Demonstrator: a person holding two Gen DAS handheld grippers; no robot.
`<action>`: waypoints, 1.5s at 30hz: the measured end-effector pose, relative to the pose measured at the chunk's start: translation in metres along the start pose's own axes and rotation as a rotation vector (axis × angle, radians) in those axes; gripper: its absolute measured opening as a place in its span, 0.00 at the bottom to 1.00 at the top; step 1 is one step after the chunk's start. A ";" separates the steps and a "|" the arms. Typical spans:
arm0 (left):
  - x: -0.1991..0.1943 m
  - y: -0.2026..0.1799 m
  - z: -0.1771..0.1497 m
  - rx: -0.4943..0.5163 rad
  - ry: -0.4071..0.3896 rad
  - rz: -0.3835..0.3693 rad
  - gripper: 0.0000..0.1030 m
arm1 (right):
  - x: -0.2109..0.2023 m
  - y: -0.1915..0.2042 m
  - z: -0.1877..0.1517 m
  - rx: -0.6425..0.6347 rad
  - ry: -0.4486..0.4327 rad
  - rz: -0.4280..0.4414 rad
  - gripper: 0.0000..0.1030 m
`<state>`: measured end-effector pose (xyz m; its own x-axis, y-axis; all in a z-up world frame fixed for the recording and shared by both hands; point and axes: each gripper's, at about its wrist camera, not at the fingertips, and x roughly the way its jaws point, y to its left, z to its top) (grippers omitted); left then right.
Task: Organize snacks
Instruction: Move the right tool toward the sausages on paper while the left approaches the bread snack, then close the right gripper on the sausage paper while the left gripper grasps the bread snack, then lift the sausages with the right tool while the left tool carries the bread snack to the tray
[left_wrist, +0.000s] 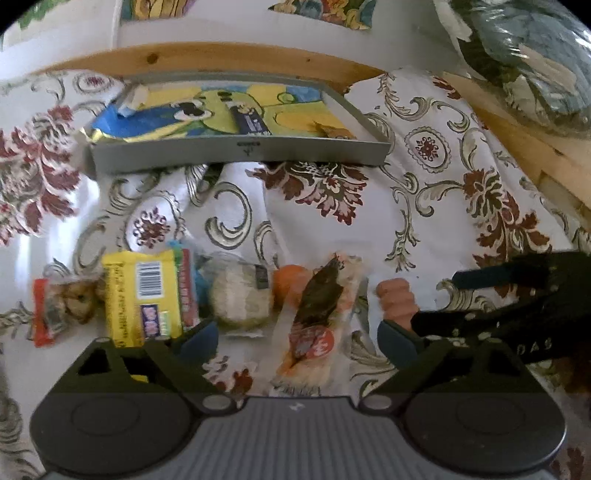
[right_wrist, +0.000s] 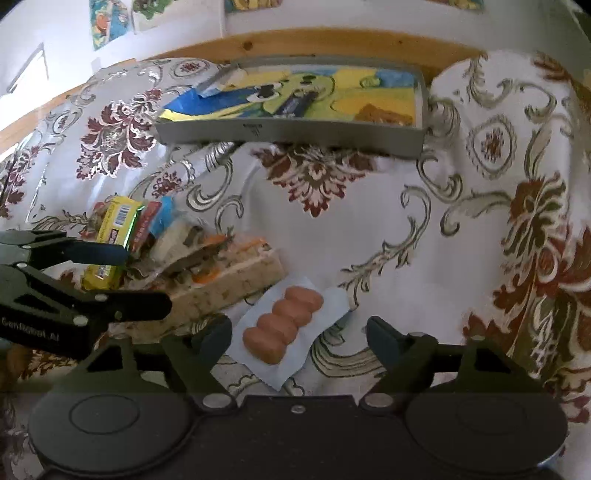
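A row of snacks lies on the flowered cloth. In the left wrist view my left gripper (left_wrist: 297, 338) stands open around a long clear packet with a dark snack (left_wrist: 319, 310). To its left lie a round pale cake (left_wrist: 238, 295), a yellow bar (left_wrist: 142, 295) and a small orange-edged packet (left_wrist: 59, 306). In the right wrist view my right gripper (right_wrist: 299, 338) is open just above a clear pack of small sausages (right_wrist: 284, 326). The grey tray (left_wrist: 236, 153), also (right_wrist: 291, 134), sits farther back holding a dark bar (left_wrist: 251, 122) and a blue wrapper (left_wrist: 122, 118).
A wooden bed frame (left_wrist: 221, 59) runs behind the tray, and a plastic-wrapped bundle (left_wrist: 524, 55) sits at the far right. The other gripper shows in each view: the right one (left_wrist: 517, 295), the left one (right_wrist: 85, 280). Bare cloth (right_wrist: 406, 221) lies between snacks and tray.
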<state>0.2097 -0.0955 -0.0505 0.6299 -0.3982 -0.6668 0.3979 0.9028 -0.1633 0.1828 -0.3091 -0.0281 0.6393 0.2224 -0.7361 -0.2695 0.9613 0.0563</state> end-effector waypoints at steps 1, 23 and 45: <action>0.003 0.002 0.002 -0.012 0.007 -0.011 0.88 | 0.002 -0.001 0.000 0.012 0.007 0.007 0.75; 0.020 0.008 0.020 -0.130 0.099 -0.056 0.45 | 0.014 -0.006 -0.001 0.137 0.026 0.131 0.36; -0.004 0.013 0.006 -0.131 0.079 -0.086 0.44 | 0.034 0.012 0.002 0.132 0.050 0.083 0.32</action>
<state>0.2165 -0.0829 -0.0457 0.5409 -0.4658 -0.7003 0.3544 0.8814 -0.3125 0.2026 -0.2893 -0.0507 0.5814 0.2965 -0.7576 -0.2210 0.9538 0.2037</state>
